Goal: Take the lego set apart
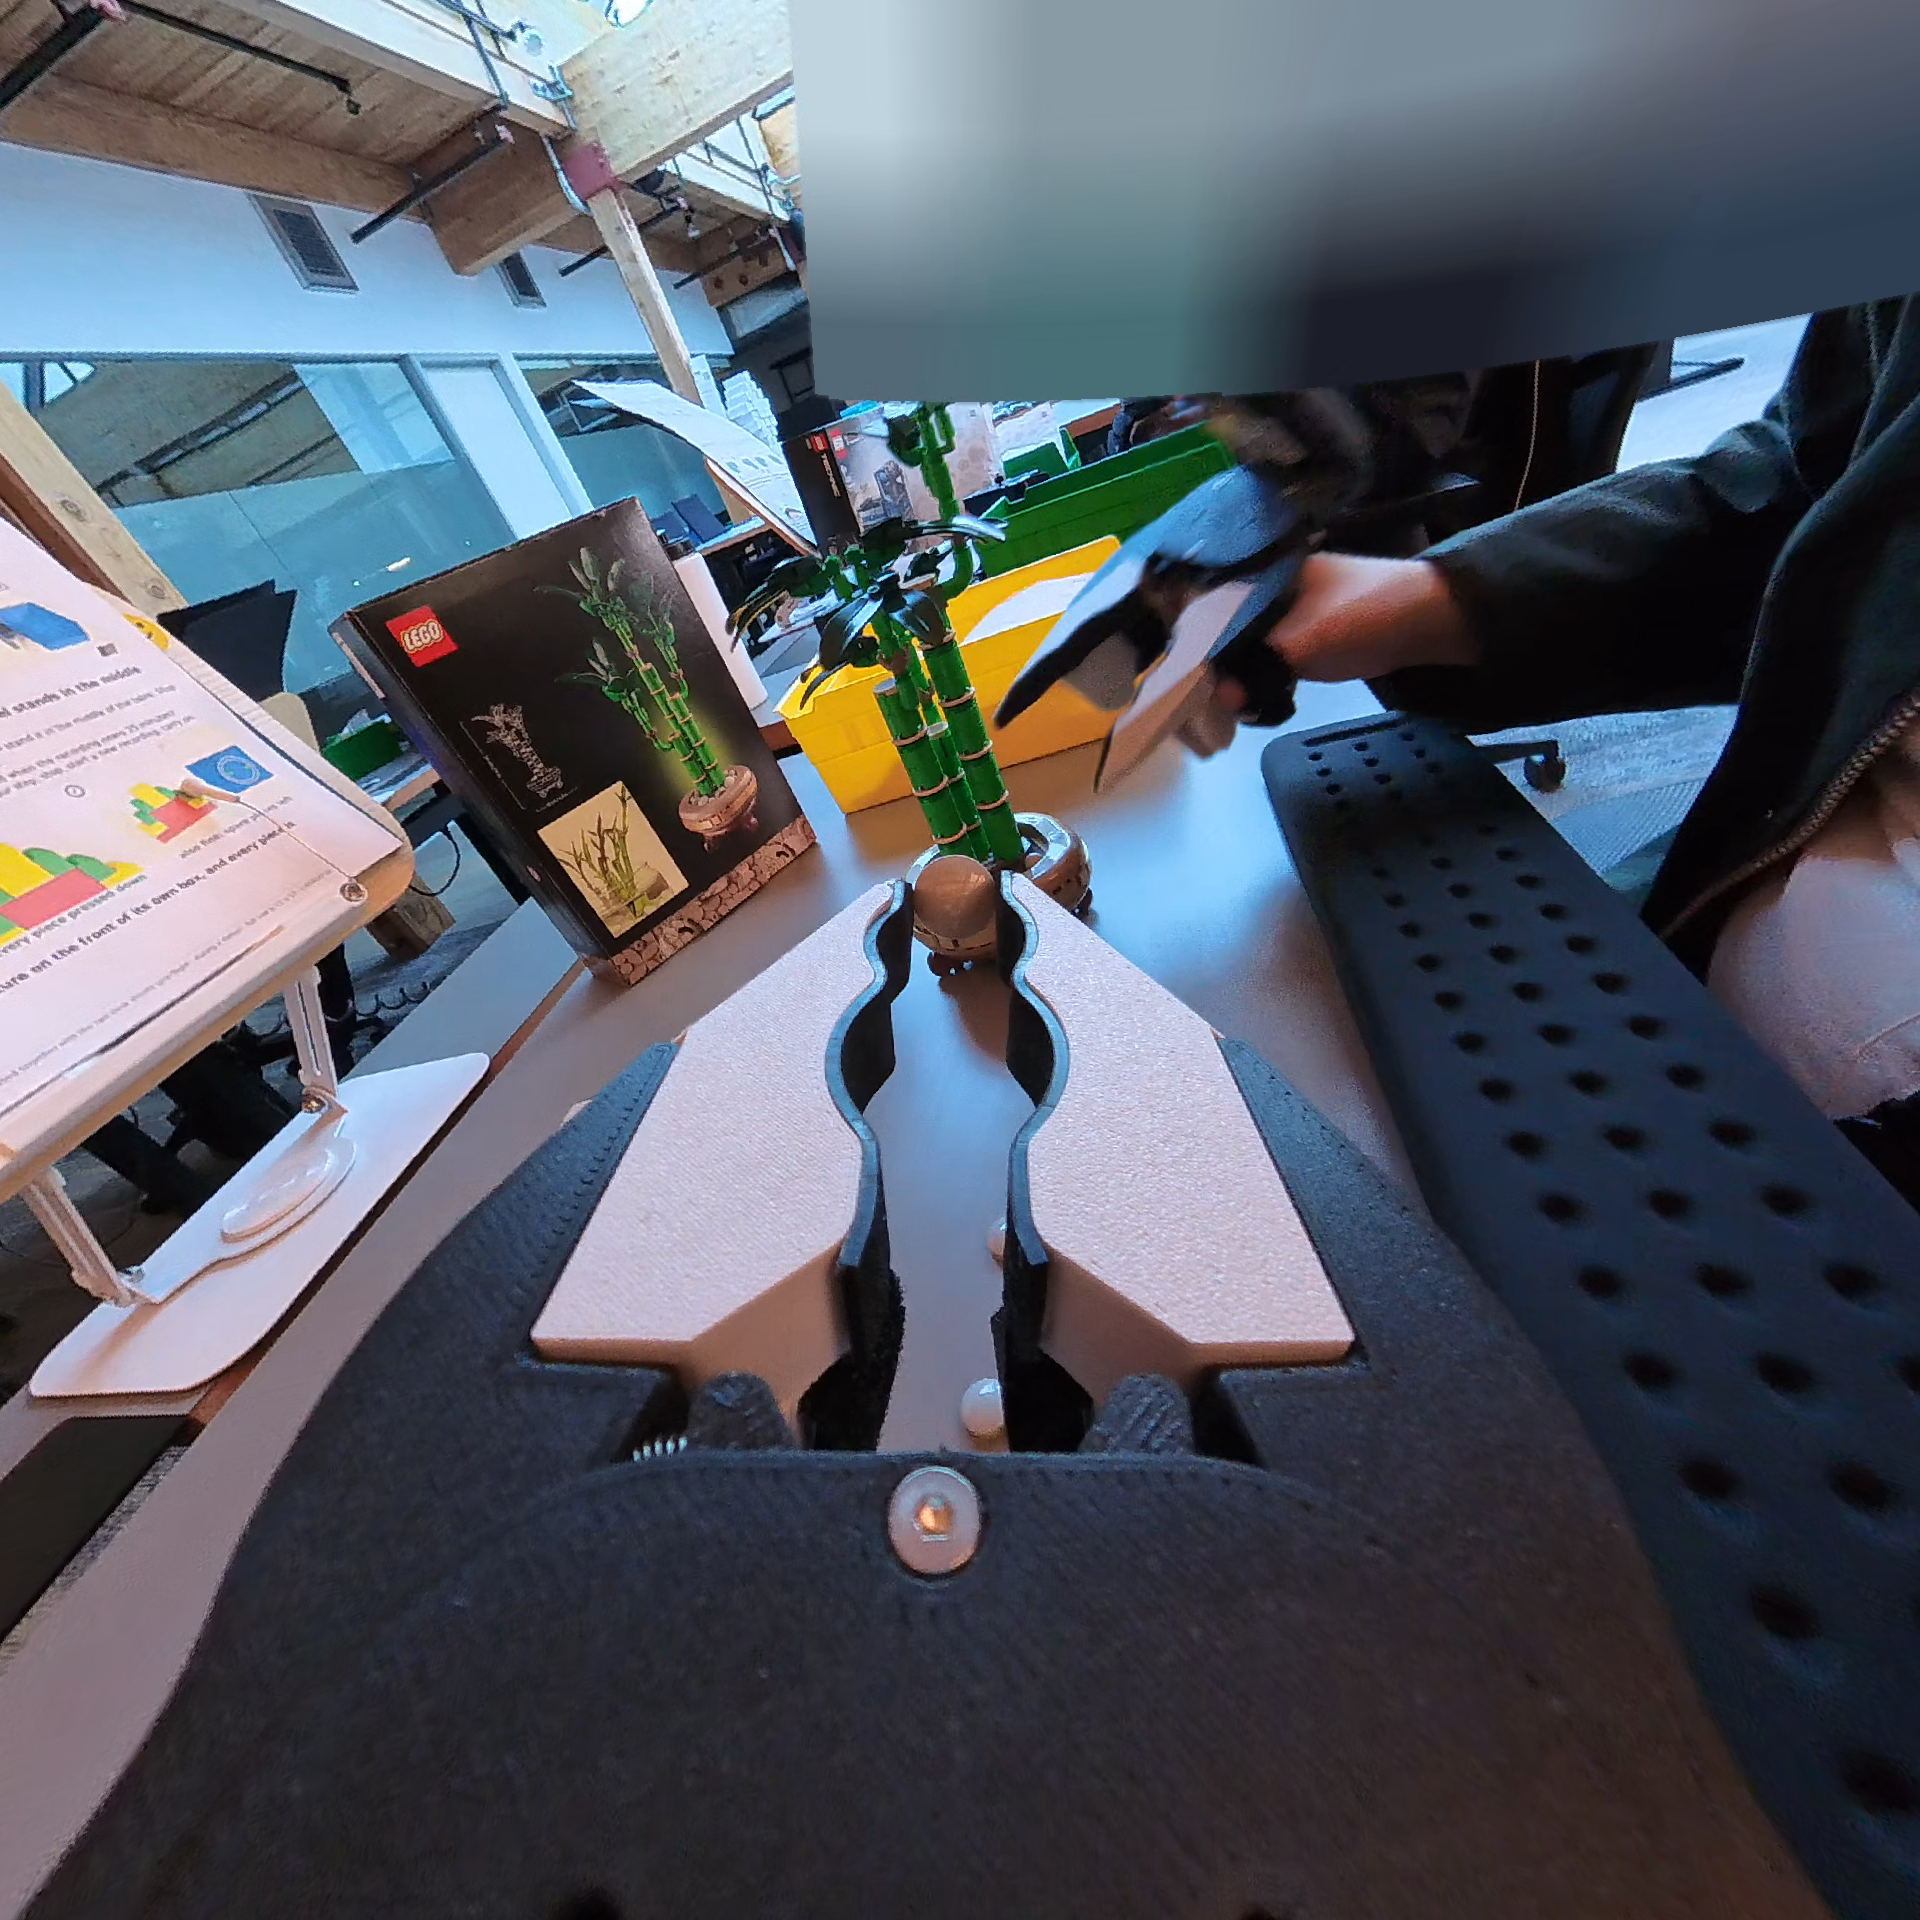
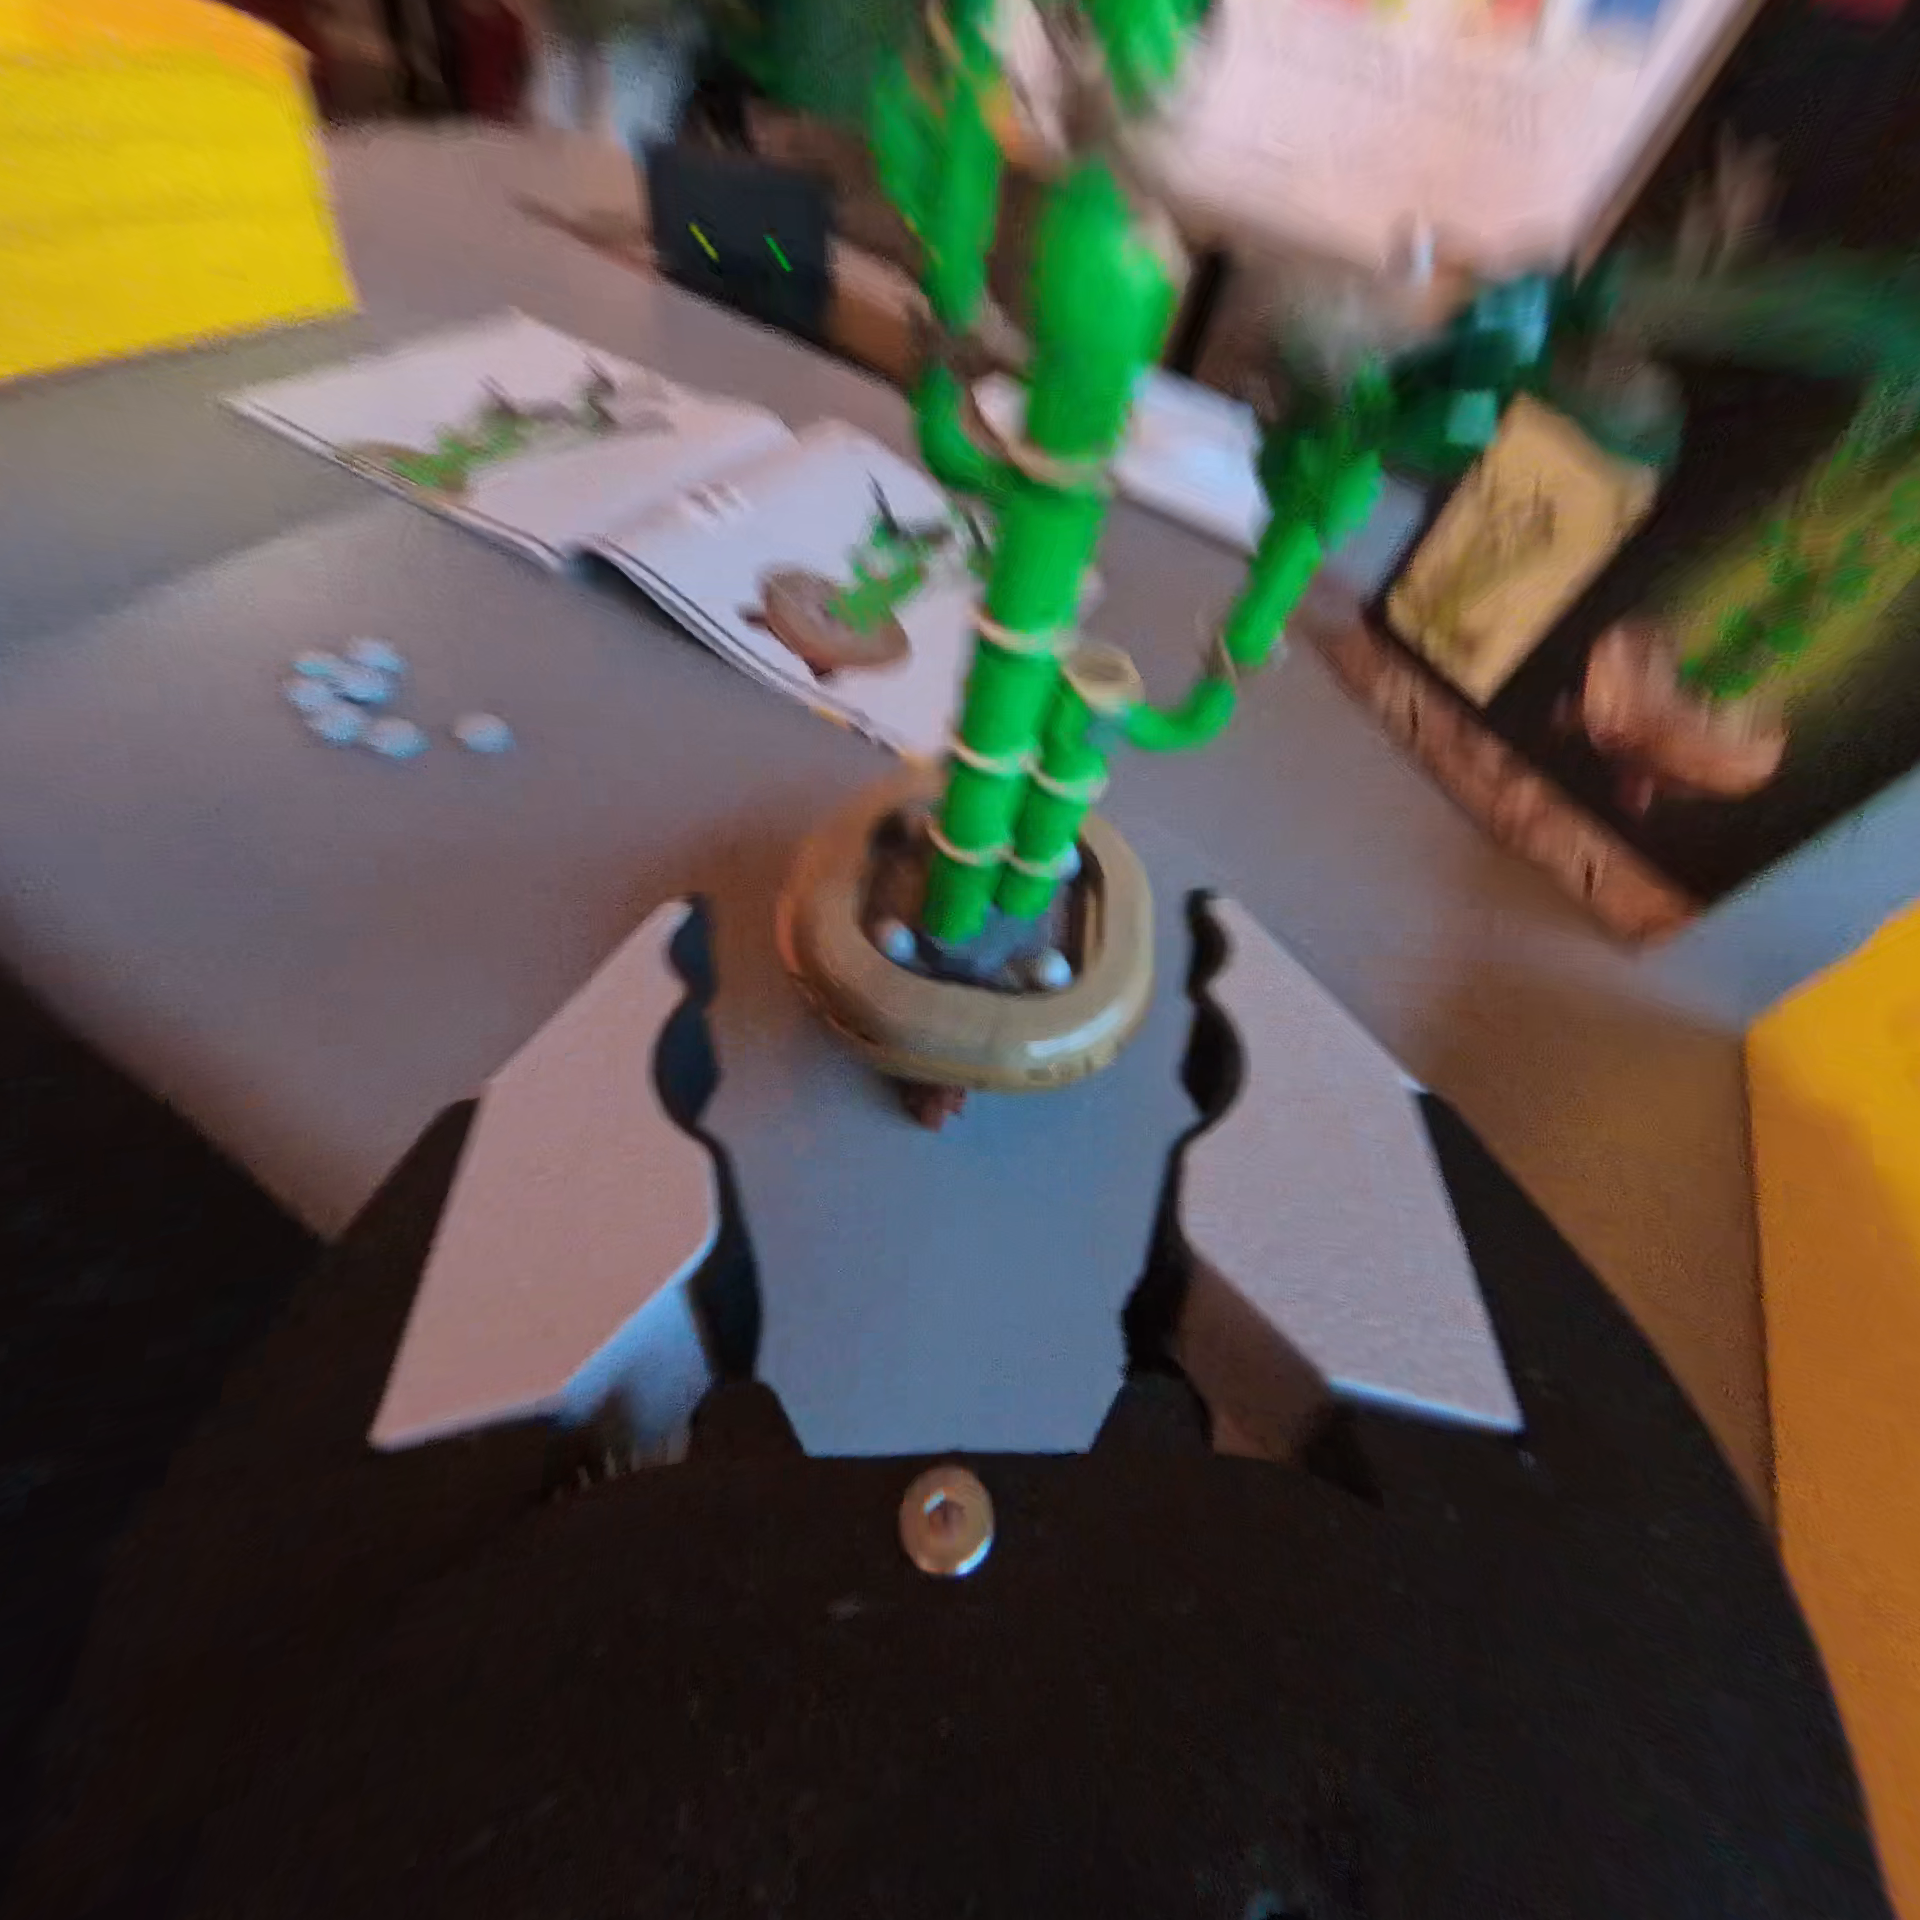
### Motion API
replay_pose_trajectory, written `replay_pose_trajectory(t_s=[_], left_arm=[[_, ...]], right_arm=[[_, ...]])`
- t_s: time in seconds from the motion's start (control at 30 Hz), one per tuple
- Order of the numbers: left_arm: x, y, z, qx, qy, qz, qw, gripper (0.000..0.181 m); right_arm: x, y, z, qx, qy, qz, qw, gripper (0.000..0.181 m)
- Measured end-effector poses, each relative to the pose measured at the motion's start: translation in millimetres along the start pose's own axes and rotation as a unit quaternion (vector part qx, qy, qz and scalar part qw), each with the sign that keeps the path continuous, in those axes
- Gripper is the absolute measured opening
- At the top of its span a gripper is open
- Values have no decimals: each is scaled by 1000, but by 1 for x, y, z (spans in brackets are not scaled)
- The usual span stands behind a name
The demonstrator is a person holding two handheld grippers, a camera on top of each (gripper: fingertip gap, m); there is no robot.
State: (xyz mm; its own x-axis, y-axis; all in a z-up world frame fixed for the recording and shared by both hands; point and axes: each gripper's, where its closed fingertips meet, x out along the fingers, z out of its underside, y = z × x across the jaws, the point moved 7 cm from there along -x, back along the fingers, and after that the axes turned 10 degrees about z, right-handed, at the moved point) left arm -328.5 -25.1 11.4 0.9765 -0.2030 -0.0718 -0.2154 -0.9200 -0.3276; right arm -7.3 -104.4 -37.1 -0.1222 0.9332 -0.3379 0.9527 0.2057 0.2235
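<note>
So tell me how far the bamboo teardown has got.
Barely started. Done: small pale round pieces lie loose on the grey table. In hand: left gripper clamps the brown pot; right gripper open nearby. Left: green brick bamboo stalks stand assembled.

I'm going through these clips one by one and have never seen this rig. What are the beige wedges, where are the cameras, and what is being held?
Each picture comes from a camera on a handheld two-finger gripper, looking along its beige fingers. The left gripper is shut on the tan rounded pot of the green brick bamboo plant. The right gripper is open and holds nothing; its view is blurred. On the grey table lie an open instruction booklet, small pale round pieces, the black set box and a yellow bin.
</note>
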Motion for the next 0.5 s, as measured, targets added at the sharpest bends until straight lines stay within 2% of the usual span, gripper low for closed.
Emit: replay_pose_trajectory(t_s=[0.03,0.1,0.17,0.23,0.27,0.33,0.5], left_arm=[[0,0,1,-3,-1,-1,1000,14],[0,-1,2,-5,-1,-4,1000,14],[-1,-2,4,-8,-1,-6,1000,14],[-1,-3,5,-11,-2,-6,1000,14],[-1,-3,6,-12,-3,-6,1000,14],[0,-4,9,-16,-10,-3,1000,14],[2,-3,9,-14,-15,3,1000,14]], right_arm=[[11,5,8,15,-37,8,999,106],[28,4,19,27,-75,-2,997,111],[39,-1,23,28,-104,0,994,111],[46,-2,25,11,-120,11,993,103],[47,-4,24,14,-123,1,992,96],[50,-2,23,6,-128,-8,992,96],[69,22,20,-41,-130,-107,985,96]])
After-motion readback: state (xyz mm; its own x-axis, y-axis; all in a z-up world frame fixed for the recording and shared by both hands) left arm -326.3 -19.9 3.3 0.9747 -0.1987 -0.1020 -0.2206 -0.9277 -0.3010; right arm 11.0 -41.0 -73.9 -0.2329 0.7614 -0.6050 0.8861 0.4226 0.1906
